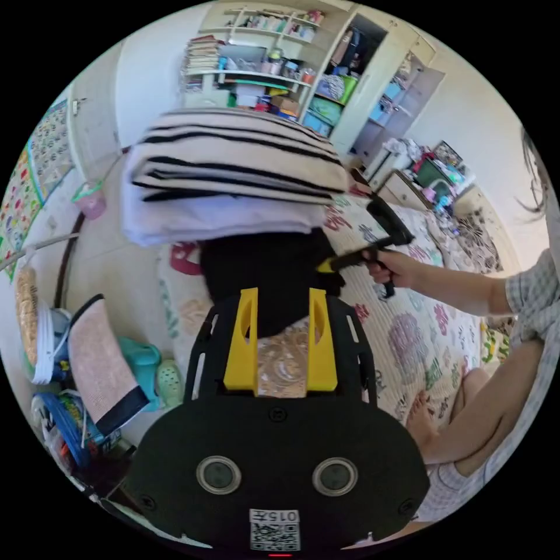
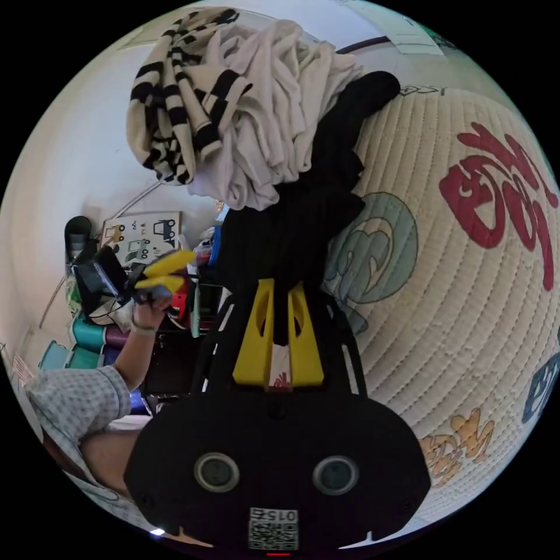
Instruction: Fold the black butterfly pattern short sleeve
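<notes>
A quilted mat (image 2: pixel 466 303) with printed figures is spread over the floor, with shelves (image 1: pixel 256 64) and a wardrobe (image 1: pixel 356 76) seen along the far wall. A black shirt (image 1: pixel 268 274) lies at the mat's edge under a stack of a striped garment (image 1: pixel 233 157) and a white one (image 1: pixel 221 219). The right gripper (image 2: pixel 279 326) has its jaws clamped on the black shirt. The left gripper (image 1: pixel 281 326) has its jaws apart, holding nothing.
</notes>
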A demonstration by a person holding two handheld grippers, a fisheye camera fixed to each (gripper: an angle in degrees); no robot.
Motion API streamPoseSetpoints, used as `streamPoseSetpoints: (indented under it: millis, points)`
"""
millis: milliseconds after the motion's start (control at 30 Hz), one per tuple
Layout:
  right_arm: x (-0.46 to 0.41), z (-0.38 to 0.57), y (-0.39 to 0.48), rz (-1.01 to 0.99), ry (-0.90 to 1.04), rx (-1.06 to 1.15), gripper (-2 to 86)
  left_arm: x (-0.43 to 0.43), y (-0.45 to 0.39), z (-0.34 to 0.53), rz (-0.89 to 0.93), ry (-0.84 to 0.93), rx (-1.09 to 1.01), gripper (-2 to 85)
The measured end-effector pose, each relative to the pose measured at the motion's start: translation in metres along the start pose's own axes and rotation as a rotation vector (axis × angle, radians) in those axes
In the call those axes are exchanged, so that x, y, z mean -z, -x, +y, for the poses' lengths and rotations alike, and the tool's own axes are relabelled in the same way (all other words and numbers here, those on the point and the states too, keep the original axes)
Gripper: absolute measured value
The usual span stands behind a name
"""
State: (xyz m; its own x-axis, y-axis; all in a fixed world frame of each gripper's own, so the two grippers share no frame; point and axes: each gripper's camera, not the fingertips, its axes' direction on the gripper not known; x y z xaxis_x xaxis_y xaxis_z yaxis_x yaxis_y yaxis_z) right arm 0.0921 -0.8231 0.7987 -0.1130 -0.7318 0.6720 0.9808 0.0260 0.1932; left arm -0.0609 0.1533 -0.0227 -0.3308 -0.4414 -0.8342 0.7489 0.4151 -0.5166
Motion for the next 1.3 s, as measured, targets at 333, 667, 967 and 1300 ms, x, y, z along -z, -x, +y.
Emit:
streamPoseSetpoints:
  millis: [333, 667, 967, 1300]
  points:
    - [0.101, 0.179, 0.011, -0.341, -0.25, -0.067, 0.6, -0.107, -0.217, 0.001, -0.066, 0.363, -0.548, 9.4]
    - [0.181, 0.415, 0.028, -0.344, -0.66, -0.316, 0.4, -0.148, -0.437, 0.059, -0.288, 0.268, -1.292, -0.3]
    - [0.244, 0.535, 0.099, -0.038, -0.759, -0.318, 0.9, -0.123, -0.486, 0.068, -0.154, 0.039, -1.325, -0.4]
    - [0.315, 0.536, 0.111, 0.193, -0.797, -0.241, 6.5, -0.15, -0.33, -0.055, 0.535, -0.025, -0.416, -0.6]
